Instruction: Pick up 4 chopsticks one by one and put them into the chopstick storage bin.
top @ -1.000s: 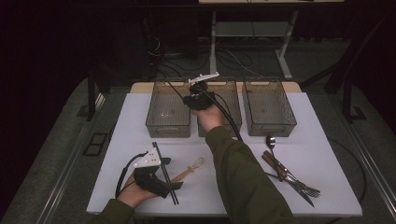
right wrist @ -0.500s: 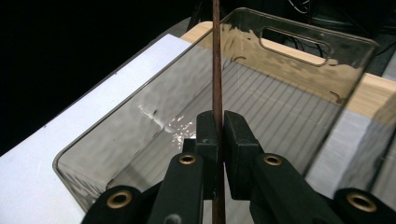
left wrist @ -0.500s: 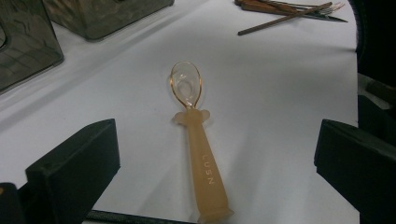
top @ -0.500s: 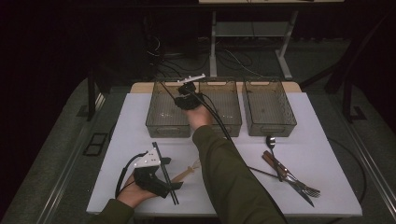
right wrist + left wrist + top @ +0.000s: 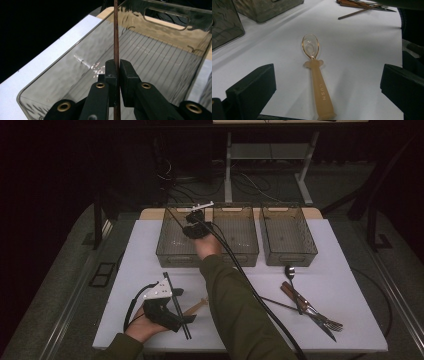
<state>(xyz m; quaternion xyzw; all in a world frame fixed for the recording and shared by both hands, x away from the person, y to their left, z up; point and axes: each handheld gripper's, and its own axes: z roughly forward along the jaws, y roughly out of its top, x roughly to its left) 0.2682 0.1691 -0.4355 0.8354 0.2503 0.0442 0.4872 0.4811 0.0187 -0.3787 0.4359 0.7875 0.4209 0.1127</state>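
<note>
I see a thin brown chopstick [image 5: 116,37] pinched upright in my right gripper [image 5: 117,71], over the leftmost bin [image 5: 172,251]. Near that bin, my left gripper [image 5: 327,87] rests unclenched around an amber spoon [image 5: 315,75], not touching it.

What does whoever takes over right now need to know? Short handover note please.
Right claw: shut on a thin brown stick, held over the left bin, not yet released.
Left claw: open, low over the table, jaws either side of the amber plastic spoon without touching it.
Middle bin and right bin look empty.
A metal spoon and a pile of other cutlery lie on the table at the right.
Done: stick carried to the bin.
Left: likely drop the stick, grip the spoon, sort the rest.
</note>
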